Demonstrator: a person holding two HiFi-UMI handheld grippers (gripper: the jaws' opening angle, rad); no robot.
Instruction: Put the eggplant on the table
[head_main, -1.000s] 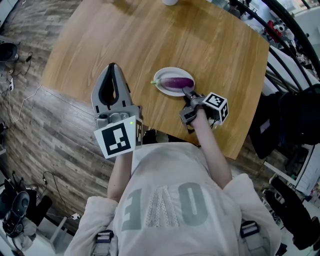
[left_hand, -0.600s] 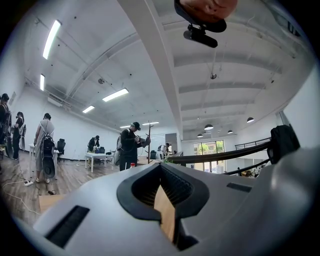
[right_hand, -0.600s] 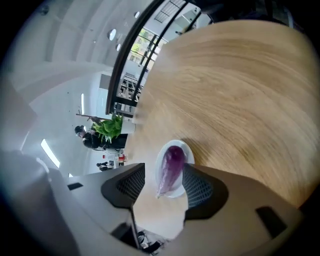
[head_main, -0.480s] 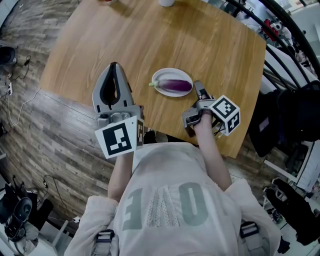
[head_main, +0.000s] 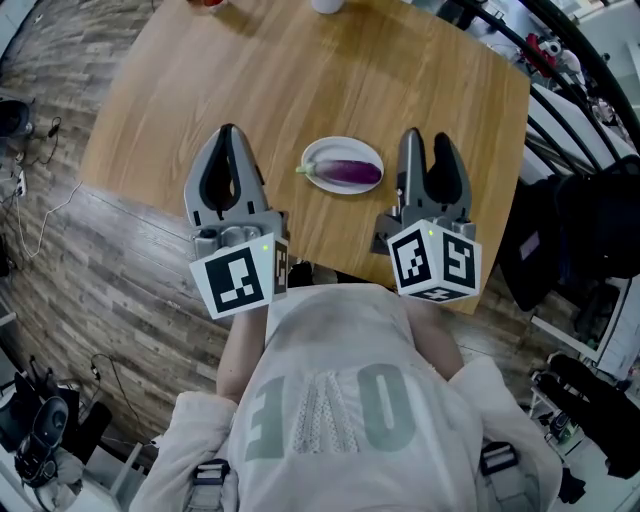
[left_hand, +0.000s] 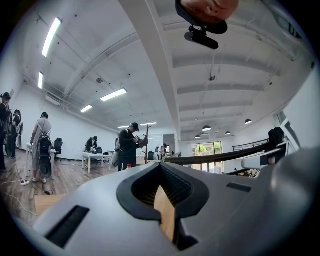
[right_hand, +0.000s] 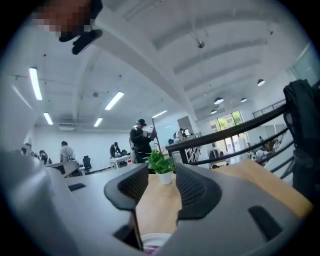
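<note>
A purple eggplant (head_main: 348, 172) lies on a small white plate (head_main: 316, 180) near the front of the wooden table (head_main: 300, 80). My right gripper (head_main: 427, 145) hovers just right of the plate, held level and upright. Its jaws are apart and closing, with nothing between them. In the right gripper view the gripper (right_hand: 161, 182) frames bare table, with the plate (right_hand: 156, 242) rim at the bottom edge. My left gripper (head_main: 228, 132) hangs left of the plate with its tips together and empty; the left gripper view (left_hand: 160, 167) shows the same.
A potted plant (right_hand: 161, 167) stands at the table's far edge, its white pot (head_main: 325, 4) showing in the head view. Black railings and dark gear (head_main: 590, 230) crowd the right side. Cables lie on the wooden floor (head_main: 40, 200) at left. People stand far off.
My right gripper has lifted away from the plate's near edge, rolled upright and come level beside the plate. The eggplant stays on the plate. The left gripper has not moved.
</note>
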